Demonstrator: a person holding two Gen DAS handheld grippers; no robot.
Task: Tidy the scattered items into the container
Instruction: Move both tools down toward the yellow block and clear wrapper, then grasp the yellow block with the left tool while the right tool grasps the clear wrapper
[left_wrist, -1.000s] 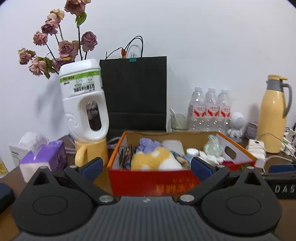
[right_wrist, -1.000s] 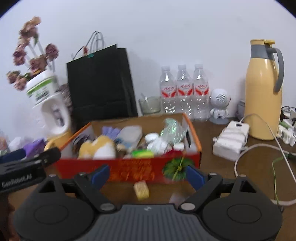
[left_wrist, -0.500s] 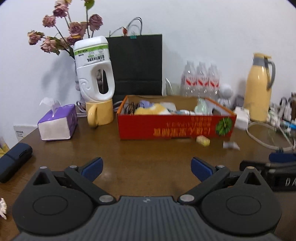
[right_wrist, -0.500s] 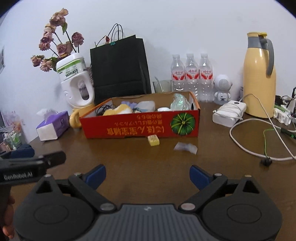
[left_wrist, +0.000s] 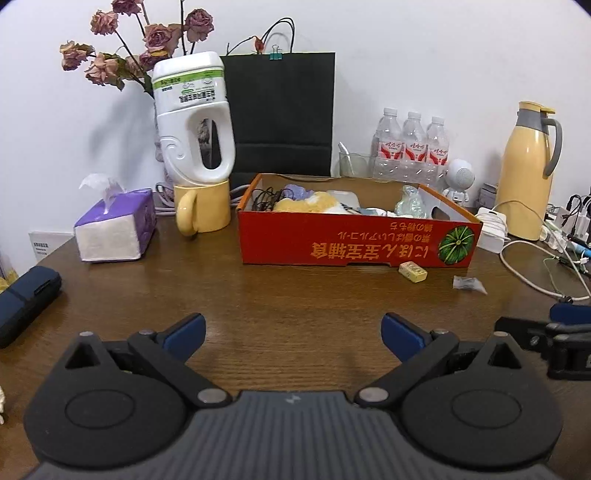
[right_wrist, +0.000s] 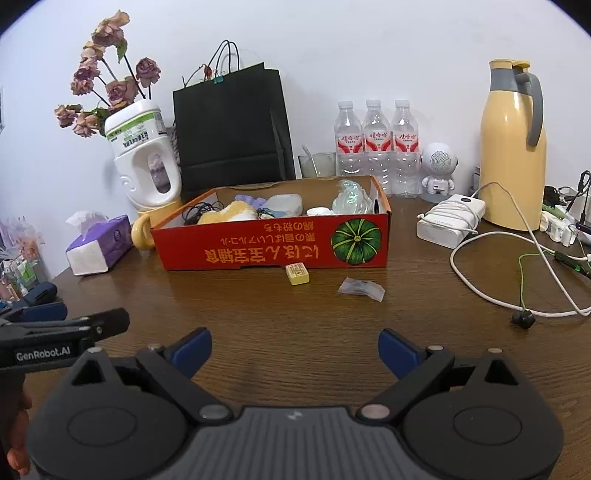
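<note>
A red cardboard box (left_wrist: 354, 247) (right_wrist: 258, 247) stands mid-table, filled with several small items: a yellow plush, cables, wrappers. In front of it on the wood lie a small yellow block (left_wrist: 413, 271) (right_wrist: 297, 274) and a clear plastic wrapper (left_wrist: 469, 284) (right_wrist: 361, 288). My left gripper (left_wrist: 291, 332) hovers open over bare table, well short of the box. Just as wide stands my right gripper (right_wrist: 295, 347), open with nothing between its blue pads. Each gripper shows at the edge of the other's view.
Behind the box stand a black paper bag (left_wrist: 280, 114), water bottles (right_wrist: 376, 140), a yellow thermos (right_wrist: 513, 147) and a white jug on a yellow mug (left_wrist: 201, 206). A purple tissue box (left_wrist: 118, 229) sits left. Charger and cables (right_wrist: 480, 258) lie right. A dark case (left_wrist: 26, 299) lies far left.
Both grippers pulled back from the box toward the near table edge during the first half second; the box now looks small and far. The right jaws widened slightly. Little has moved since.
</note>
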